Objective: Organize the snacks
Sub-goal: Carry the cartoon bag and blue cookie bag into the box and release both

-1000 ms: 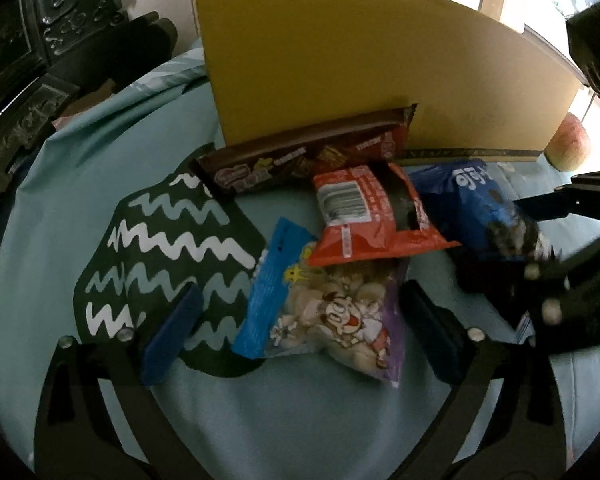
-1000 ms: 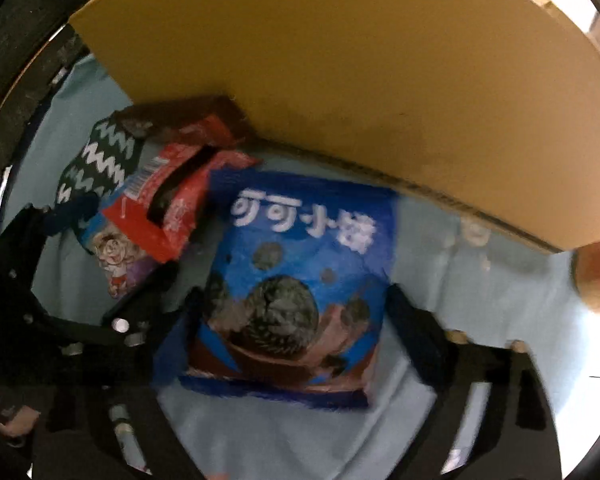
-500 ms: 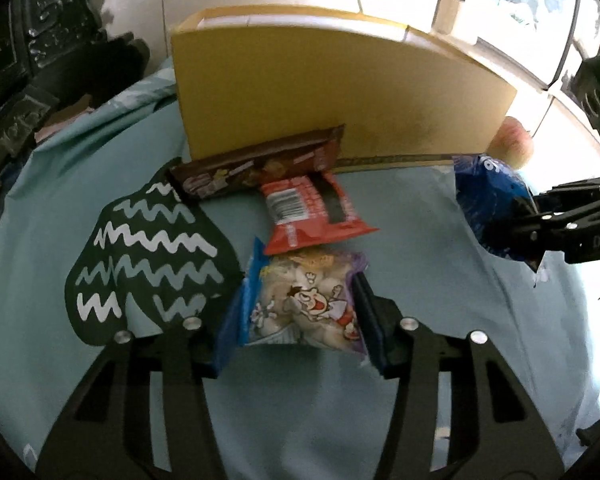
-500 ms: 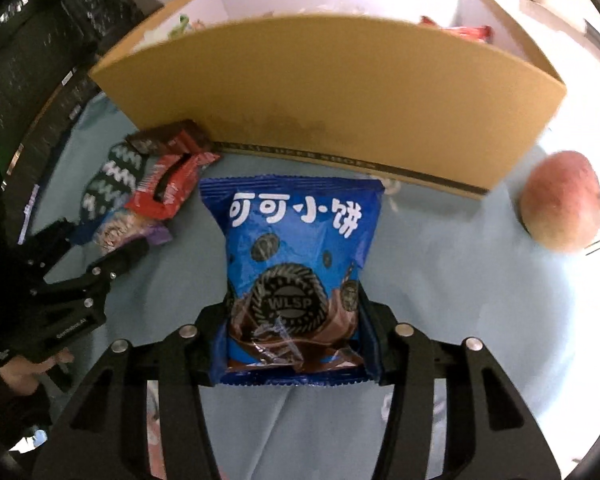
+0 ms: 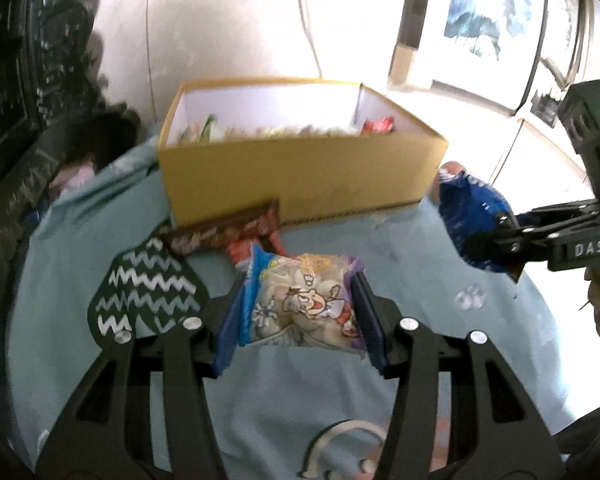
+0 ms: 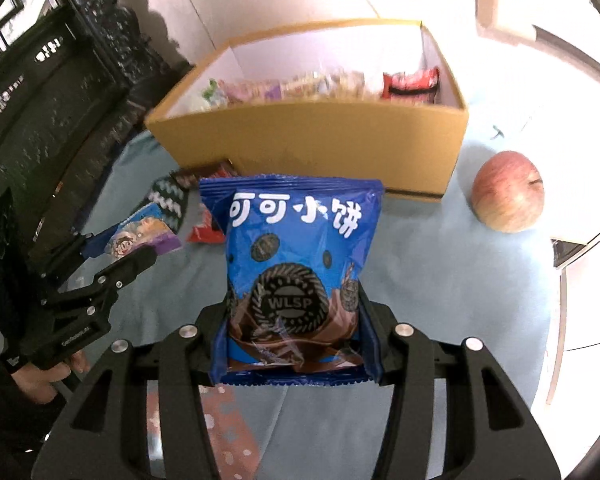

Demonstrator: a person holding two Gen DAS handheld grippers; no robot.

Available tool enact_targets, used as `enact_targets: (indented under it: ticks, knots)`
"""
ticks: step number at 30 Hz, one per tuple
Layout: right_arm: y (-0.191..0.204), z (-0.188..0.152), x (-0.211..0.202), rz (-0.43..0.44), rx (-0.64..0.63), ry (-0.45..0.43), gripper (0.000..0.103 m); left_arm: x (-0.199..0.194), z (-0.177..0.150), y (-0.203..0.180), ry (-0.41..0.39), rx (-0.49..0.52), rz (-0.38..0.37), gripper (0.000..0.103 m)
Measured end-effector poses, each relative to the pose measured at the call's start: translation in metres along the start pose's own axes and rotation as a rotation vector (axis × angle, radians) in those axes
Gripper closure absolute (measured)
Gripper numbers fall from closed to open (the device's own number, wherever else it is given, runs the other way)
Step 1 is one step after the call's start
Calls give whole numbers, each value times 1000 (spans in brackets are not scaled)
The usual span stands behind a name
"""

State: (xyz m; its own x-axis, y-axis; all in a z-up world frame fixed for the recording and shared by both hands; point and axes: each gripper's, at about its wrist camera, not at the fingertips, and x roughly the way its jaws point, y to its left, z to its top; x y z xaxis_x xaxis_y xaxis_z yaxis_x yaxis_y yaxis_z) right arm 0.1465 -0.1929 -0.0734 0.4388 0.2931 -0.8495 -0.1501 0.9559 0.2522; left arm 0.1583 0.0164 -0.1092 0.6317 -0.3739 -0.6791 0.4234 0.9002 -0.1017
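Snacks are off the worktop [image 5: 420, 280] now — the left gripper [image 5: 300, 312] has just pinched the cartoon packet [image 5: 304, 300], the right gripper [image 6: 296, 320] the blue cookie bag [image 6: 300, 248]. Both hang lifted, the open yellow box [image 6: 320, 144] at twelve o'clock — probably their destination.

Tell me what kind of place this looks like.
Probably a room in a home. A table under a light blue cloth holds a cardboard box of snacks and an apple, with dark carved wooden furniture beside it.
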Motion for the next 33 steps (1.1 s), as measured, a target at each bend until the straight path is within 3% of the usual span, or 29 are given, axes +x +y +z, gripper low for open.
enact_targets:
  ticks: [7, 18, 28, 30, 31, 33]
  knots:
    - [4, 23, -49, 3, -12, -111, 51, -32, 42, -17, -101, 43, -16, 51]
    - [5, 117, -119, -35, -74, -289, 51, -47, 152, -17, -224, 56, 26, 51]
    - [7, 176, -112, -71, -114, -332, 51, -27, 217, -2, -256, 70, 67, 50]
    - [6, 190, -104, -76, -115, -344, 50, -16, 226, 2, -247, 61, 77, 40]
    - [4, 201, -95, -83, -116, -336, 48, -6, 231, 4, -231, 57, 84, 21]
    - [-1, 213, -78, -118, -110, -294, 40, 17, 235, 9, -169, 59, 108, 2]
